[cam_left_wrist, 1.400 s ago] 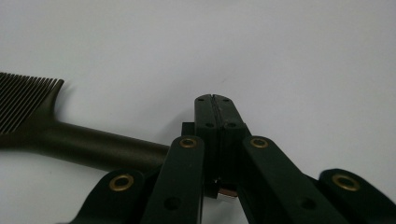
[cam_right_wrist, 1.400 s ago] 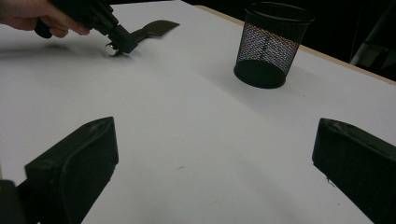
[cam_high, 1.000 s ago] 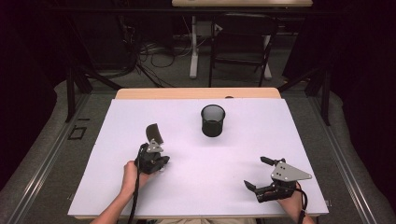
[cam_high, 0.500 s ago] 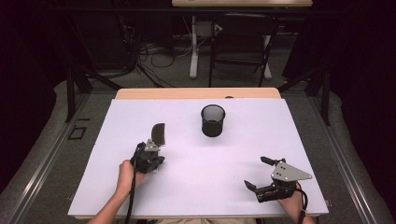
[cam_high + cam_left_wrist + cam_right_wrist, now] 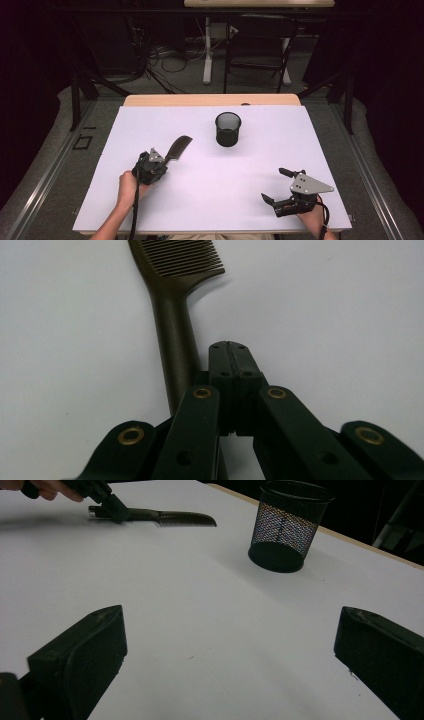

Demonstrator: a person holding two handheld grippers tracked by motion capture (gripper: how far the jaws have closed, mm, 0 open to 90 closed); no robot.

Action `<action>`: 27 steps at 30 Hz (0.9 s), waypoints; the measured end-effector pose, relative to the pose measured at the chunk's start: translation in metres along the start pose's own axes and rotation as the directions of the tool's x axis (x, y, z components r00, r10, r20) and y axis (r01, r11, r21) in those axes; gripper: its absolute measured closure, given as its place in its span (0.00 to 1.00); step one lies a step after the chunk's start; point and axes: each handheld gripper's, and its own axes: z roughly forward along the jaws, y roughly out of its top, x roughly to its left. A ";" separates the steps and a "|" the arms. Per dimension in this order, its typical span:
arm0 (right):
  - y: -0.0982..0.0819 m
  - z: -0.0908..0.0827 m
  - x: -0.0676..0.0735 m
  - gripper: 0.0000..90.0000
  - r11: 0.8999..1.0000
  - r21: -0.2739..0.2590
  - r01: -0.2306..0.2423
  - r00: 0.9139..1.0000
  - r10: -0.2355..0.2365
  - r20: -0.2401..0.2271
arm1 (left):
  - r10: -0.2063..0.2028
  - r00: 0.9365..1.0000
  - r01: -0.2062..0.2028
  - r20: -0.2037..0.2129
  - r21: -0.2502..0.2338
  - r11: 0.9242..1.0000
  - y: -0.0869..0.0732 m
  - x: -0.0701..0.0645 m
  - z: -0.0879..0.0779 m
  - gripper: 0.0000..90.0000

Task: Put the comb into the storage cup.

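Plainly, the comb (image 5: 176, 315) is dark olive, fine-toothed, with a long handle.

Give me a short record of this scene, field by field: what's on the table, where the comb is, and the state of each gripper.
Surface: white table
Objects: dark comb, black mesh cup
Cup: upright, apart from the comb, toward the table's far edge
Left gripper: fingers shut, nothing between them
Comb position: handle runs alongside the closed fingers; contact cannot be told
Right gripper: fingers wide open, empty, near the table's front right
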 end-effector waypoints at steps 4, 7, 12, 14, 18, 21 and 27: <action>0.000 0.000 0.000 0.00 1.000 0.001 0.000 1.000 0.000 0.001 | -0.003 1.000 0.003 -0.008 0.003 1.000 -0.001 0.003 0.000 1.00; 0.000 0.000 0.000 0.00 1.000 -0.001 0.001 1.000 -0.001 0.000 | -0.009 1.000 0.009 -0.020 0.007 1.000 -0.001 0.006 0.000 1.00; 0.000 0.000 -0.001 0.00 1.000 -0.001 0.002 1.000 -0.002 -0.001 | -0.009 0.999 0.010 -0.040 0.008 1.000 -0.002 0.007 0.000 1.00; 0.000 0.000 -0.001 0.00 1.000 0.001 0.002 1.000 -0.002 -0.002 | -0.004 0.999 0.005 -0.043 0.009 1.000 -0.002 0.007 0.000 1.00; 0.000 0.001 0.000 0.00 1.000 0.004 0.000 1.000 0.000 -0.005 | 0.005 0.999 -0.004 -0.039 0.009 1.000 -0.001 0.005 -0.001 0.99; 0.000 0.001 -0.001 0.00 1.000 0.002 0.002 1.000 -0.002 -0.003 | 0.010 0.999 -0.010 -0.036 0.000 1.000 0.000 0.002 -0.002 0.94; -0.001 0.001 -0.001 0.00 1.000 0.007 0.000 1.000 0.000 -0.001 | 0.043 0.999 -0.044 -0.017 -0.029 0.999 0.006 -0.011 -0.009 0.77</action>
